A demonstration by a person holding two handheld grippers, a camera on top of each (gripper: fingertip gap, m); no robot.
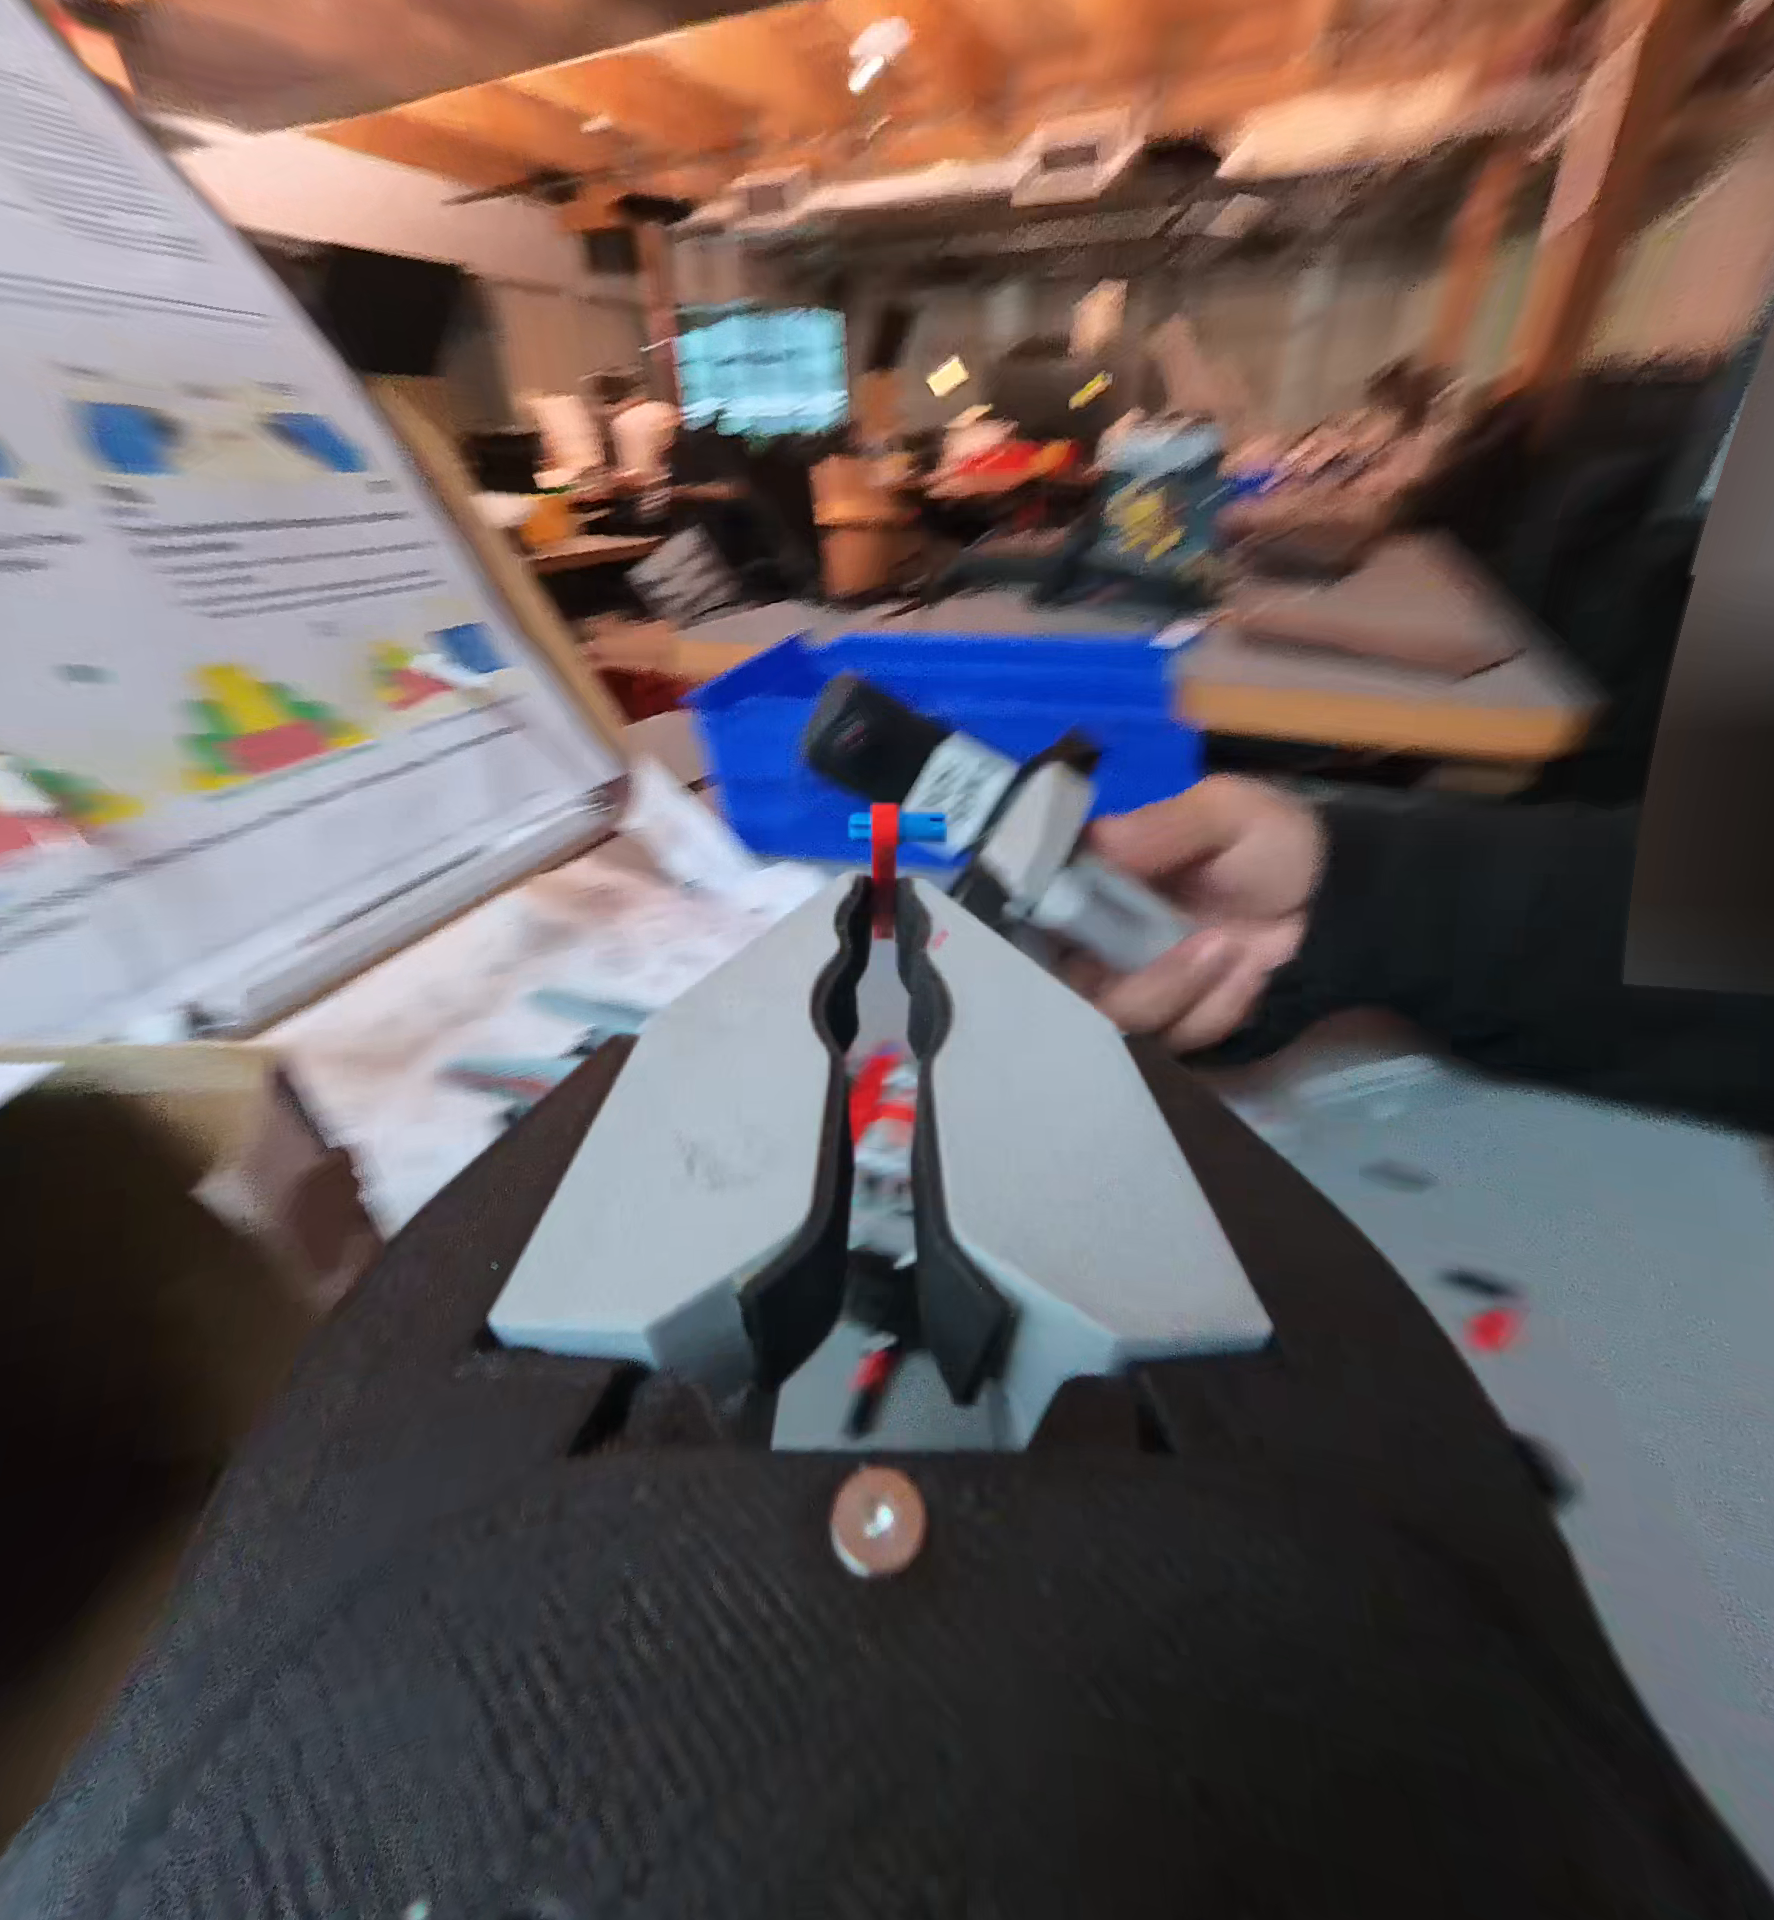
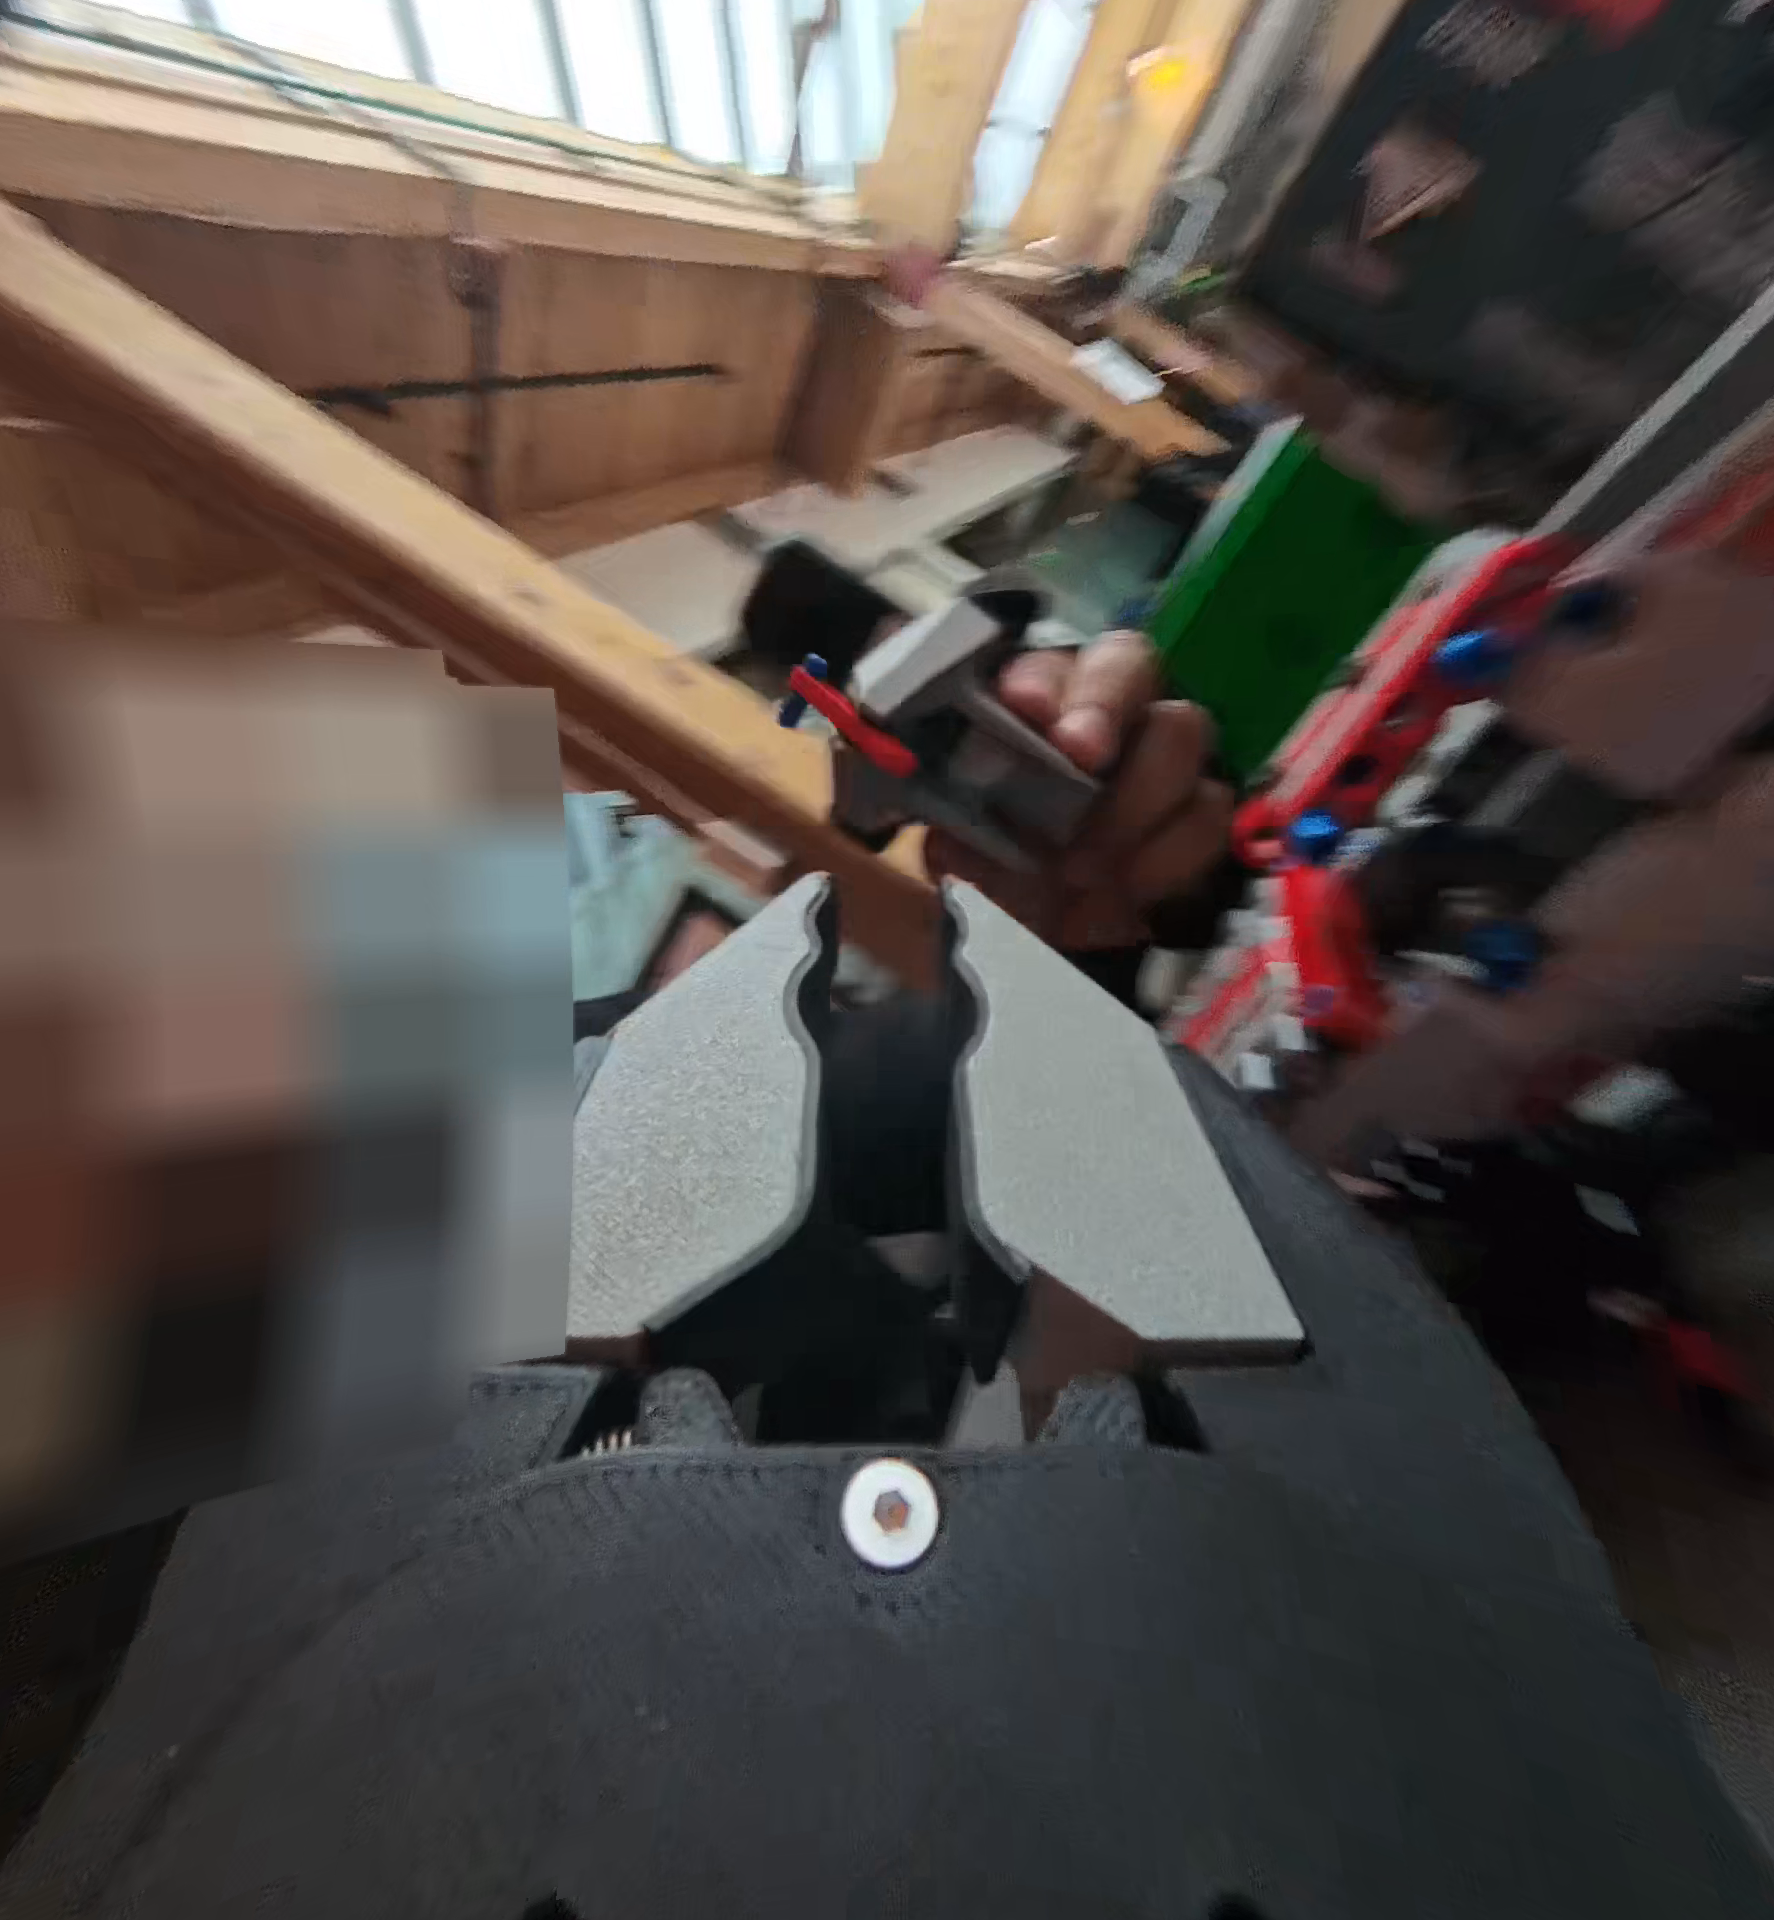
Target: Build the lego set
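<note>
Grey, matte finger plates with wavy black rubber liners make up the left gripper point(image 1: 883, 899), which is clamped on a thin red beam point(image 1: 883, 862) at its very tips; a short blue pin point(image 1: 898, 826) sits crosswise through the top of that beam, so the two form a small cross held up in the air. From the right wrist view the same beam point(image 2: 852, 722) shows slanted, pinched in the far gripper, which a hand point(image 2: 1101, 769) holds by its grey block-shaped handle. The right gripper point(image 2: 885, 914) has its grainy grey fingers apart with nothing between them (only a blurred wooden rafter shows through the gap). Behind the left gripper stands a blue plastic bin point(image 1: 966, 717), glossy and boxy, and to its left leans a white sheet point(image 1: 187, 582) with coloured brick drawings, too smeared to make out. Loose red and black parts point(image 1: 1485, 1314) lie on the pale grey table point(image 1: 1589, 1195), their shapes lost to motion blur. At the right of the right wrist view a red frame point(image 2: 1382, 707) with blue knobs and a green box point(image 2: 1267, 613) appear, both streaked and cut off.
</note>
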